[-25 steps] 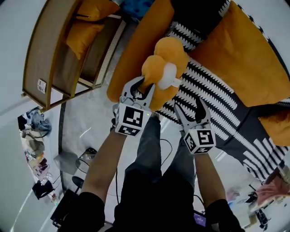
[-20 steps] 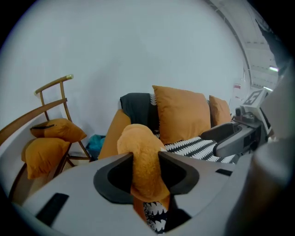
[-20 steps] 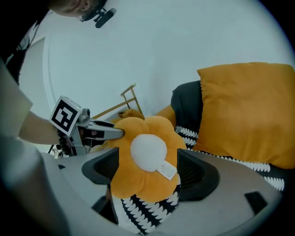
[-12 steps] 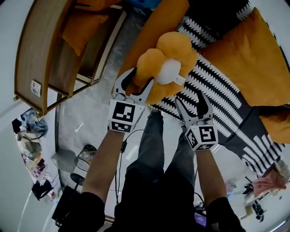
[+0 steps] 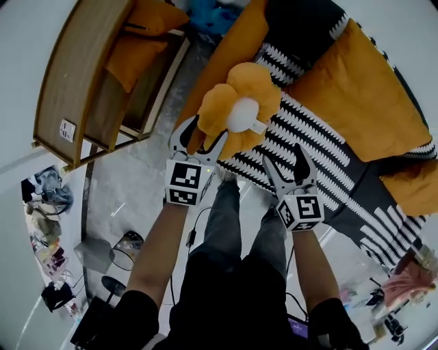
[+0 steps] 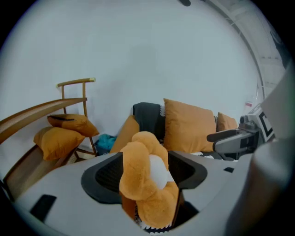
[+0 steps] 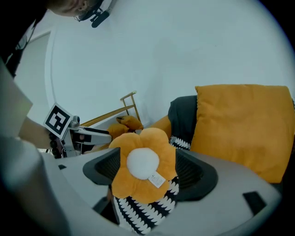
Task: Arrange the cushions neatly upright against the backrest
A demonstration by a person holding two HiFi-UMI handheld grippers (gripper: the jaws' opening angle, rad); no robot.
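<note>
An orange flower-shaped cushion (image 5: 236, 113) with a white centre stands on the sofa's black-and-white throw (image 5: 321, 150), near its front edge. My left gripper (image 5: 200, 137) is at the flower's lower left petal. Its jaws are opening and stand apart on either side of the cushion (image 6: 147, 184), no longer pinching it. My right gripper (image 5: 287, 160) is open over the throw, a little short of the flower (image 7: 143, 166), with nothing in it. A large orange cushion (image 5: 356, 96) and a black cushion (image 5: 301, 20) lean at the backrest.
A wooden chair (image 5: 89, 75) with two orange cushions (image 5: 140, 48) stands left of the sofa. A teal bundle (image 5: 209, 14) lies between them. Another orange cushion (image 5: 414, 181) sits at the sofa's right. Cables and clutter (image 5: 55, 225) lie on the floor at left.
The left gripper's jaws have spread off the flower cushion's petal. The flower has gone from lifted to resting on the throw. The right gripper has barely moved.
</note>
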